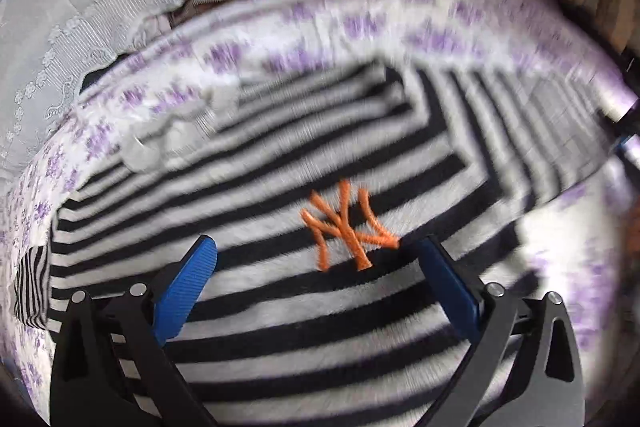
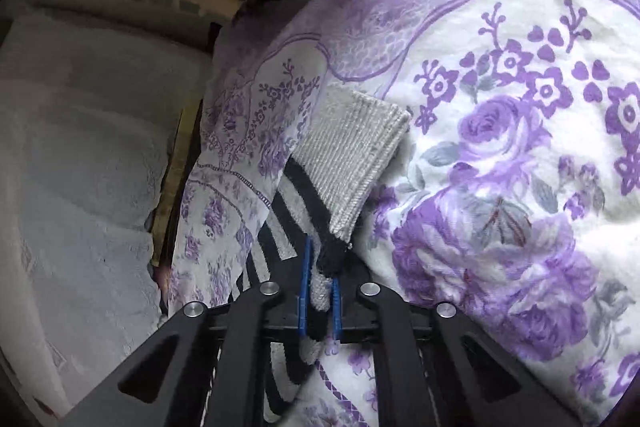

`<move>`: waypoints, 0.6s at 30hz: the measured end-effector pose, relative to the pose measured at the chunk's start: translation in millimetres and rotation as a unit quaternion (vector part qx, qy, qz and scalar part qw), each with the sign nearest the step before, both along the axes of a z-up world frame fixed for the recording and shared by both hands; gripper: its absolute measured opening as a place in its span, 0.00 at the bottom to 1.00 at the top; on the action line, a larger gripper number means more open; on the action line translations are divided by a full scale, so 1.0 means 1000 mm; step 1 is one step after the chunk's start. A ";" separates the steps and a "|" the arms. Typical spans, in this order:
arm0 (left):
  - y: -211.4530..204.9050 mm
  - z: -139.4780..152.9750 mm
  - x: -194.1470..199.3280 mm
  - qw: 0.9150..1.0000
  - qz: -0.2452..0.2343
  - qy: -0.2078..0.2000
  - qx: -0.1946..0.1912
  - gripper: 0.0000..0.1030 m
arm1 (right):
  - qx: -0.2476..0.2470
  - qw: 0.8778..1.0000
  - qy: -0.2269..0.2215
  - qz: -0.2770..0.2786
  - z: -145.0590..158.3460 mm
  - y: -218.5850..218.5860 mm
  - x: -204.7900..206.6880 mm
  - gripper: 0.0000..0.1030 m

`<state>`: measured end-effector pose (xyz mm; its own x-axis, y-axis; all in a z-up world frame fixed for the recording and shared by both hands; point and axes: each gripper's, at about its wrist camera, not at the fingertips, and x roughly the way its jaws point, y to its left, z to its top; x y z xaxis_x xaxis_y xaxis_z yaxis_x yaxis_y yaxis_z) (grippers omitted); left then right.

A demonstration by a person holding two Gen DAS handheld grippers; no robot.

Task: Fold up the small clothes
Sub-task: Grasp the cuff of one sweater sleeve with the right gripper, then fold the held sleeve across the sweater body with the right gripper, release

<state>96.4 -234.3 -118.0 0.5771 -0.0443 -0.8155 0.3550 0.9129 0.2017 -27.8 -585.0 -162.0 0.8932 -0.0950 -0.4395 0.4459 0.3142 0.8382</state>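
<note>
Item: one black-and-white striped sweater (image 1: 280,307) with an orange stitched emblem (image 1: 348,227), lying spread on our purple-flowered bedspread (image 1: 440,23), one sleeve folded in at an angle across its upper part. Our left gripper (image 1: 316,251) hangs above the sweater's chest with its blue pads (image 1: 184,291) wide apart and nothing between them, the emblem showing in the gap. Our right gripper (image 2: 320,283) is closed on the sweater's striped sleeve just below its grey ribbed cuff (image 2: 356,155), the fabric pinched between the pads beside the flowered cover.
</note>
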 end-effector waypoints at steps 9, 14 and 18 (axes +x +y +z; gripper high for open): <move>0.026 -0.001 0.001 0.996 0.016 0.013 -0.088 0.96 | -0.121 0.987 -0.044 0.096 0.065 0.048 0.012 0.13; 0.039 0.013 0.008 0.996 0.027 0.014 -0.088 0.96 | -0.178 0.973 -0.057 0.132 0.098 0.083 0.015 0.13; 0.050 0.025 0.014 0.998 0.033 -0.011 -0.056 0.96 | -0.202 0.961 -0.078 0.172 0.120 0.116 0.017 0.13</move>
